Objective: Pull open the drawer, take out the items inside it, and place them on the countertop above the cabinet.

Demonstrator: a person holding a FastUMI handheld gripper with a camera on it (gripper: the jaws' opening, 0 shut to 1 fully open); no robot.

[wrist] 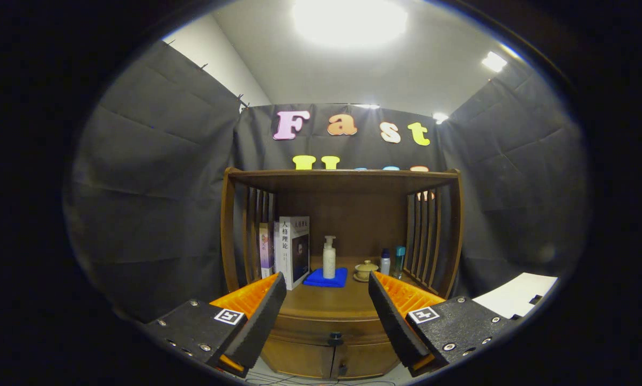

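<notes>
At lower centre of the frame, the tool (327, 292) stands open, fingers spread and empty, before the closed drawer (329, 325) and its knob (335, 338); beyond, a pump bottle (329, 258) rests on a blue cloth (327, 278).

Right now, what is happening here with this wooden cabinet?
A person holds a gripper in front of a wooden cabinet, with its fingers spread apart and holding nothing. The drawer is shut; its dark knob sits between the fingers, a little ahead of them. On the countertop beyond stand books, a pump bottle on a blue cloth, a lidded cup and two small bottles.
</notes>
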